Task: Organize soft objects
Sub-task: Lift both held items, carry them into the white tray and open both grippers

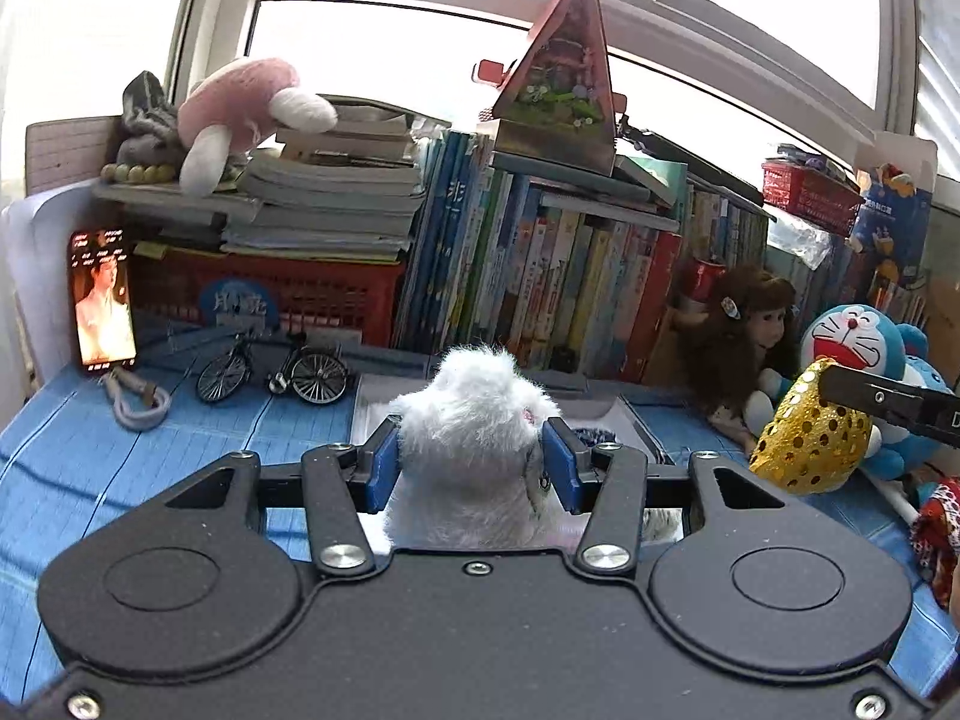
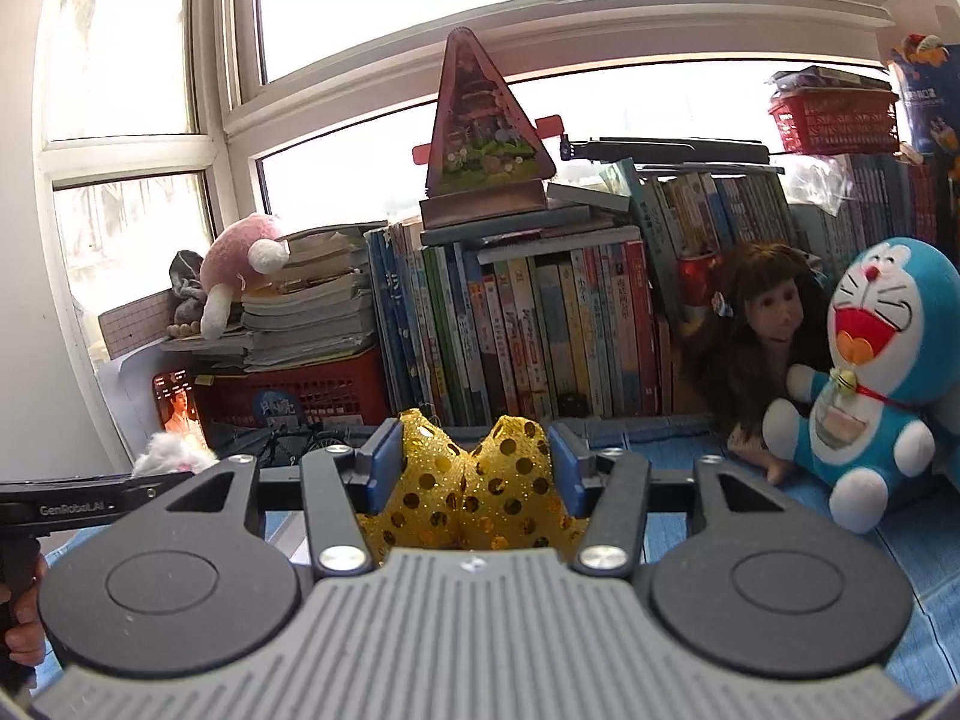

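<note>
My left gripper (image 1: 474,456) is shut on a white fluffy plush toy (image 1: 474,420) and holds it above a shallow grey box (image 1: 624,414) on the blue table. My right gripper (image 2: 468,462) is shut on a gold sequined soft item (image 2: 474,492); it also shows in the left wrist view (image 1: 810,438) at the right. A blue Doraemon plush (image 2: 882,372) sits at the right beside a brown-haired doll (image 2: 762,324). A pink plush (image 1: 240,108) lies on a book stack at the back left.
A row of upright books (image 1: 570,276) lines the back under a window. A red crate (image 1: 288,294), a lit phone (image 1: 102,300), two model bicycles (image 1: 276,366) and a cable (image 1: 135,402) stand at the left. A triangular model house (image 1: 558,84) tops the books.
</note>
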Tool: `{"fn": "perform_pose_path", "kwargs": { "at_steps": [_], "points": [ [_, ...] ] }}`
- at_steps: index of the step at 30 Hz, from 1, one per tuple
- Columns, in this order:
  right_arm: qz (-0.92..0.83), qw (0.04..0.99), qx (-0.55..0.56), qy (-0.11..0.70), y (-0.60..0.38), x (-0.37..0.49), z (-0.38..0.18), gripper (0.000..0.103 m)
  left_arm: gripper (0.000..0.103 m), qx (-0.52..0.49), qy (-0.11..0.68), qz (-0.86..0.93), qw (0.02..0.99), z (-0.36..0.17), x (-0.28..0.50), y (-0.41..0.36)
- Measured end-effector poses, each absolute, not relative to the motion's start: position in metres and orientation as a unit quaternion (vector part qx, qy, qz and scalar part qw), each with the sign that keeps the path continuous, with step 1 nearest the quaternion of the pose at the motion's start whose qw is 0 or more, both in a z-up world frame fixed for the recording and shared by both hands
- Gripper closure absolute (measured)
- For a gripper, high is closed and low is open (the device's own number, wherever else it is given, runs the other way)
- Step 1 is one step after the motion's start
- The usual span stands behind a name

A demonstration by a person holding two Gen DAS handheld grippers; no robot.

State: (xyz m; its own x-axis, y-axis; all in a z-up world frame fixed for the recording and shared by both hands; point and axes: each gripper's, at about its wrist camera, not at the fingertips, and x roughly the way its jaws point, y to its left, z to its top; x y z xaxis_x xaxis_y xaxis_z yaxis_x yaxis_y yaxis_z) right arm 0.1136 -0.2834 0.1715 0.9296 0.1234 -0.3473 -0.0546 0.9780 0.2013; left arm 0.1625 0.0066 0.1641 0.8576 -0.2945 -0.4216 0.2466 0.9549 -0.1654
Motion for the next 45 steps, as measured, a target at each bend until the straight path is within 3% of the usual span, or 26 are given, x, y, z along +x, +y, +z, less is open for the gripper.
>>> {"fn": "perform_pose_path", "kwargs": {
  "at_steps": [18,27,45],
  "points": [
    [0.043,0.967,0.102,0.23,-0.284,0.193,0.158,0.047,0.056,-0.06,0.252,-0.15,0.954,0.153,0.245,-0.006],
    [0.028,0.946,0.143,0.29,-0.294,0.245,0.138,0.047,0.056,-0.083,0.3,-0.151,0.938,0.133,0.286,-0.012],
    [0.032,0.933,0.117,0.339,-0.255,0.296,0.122,0.045,0.056,-0.059,0.336,-0.143,0.929,0.097,0.314,-0.022]
  ]
}}
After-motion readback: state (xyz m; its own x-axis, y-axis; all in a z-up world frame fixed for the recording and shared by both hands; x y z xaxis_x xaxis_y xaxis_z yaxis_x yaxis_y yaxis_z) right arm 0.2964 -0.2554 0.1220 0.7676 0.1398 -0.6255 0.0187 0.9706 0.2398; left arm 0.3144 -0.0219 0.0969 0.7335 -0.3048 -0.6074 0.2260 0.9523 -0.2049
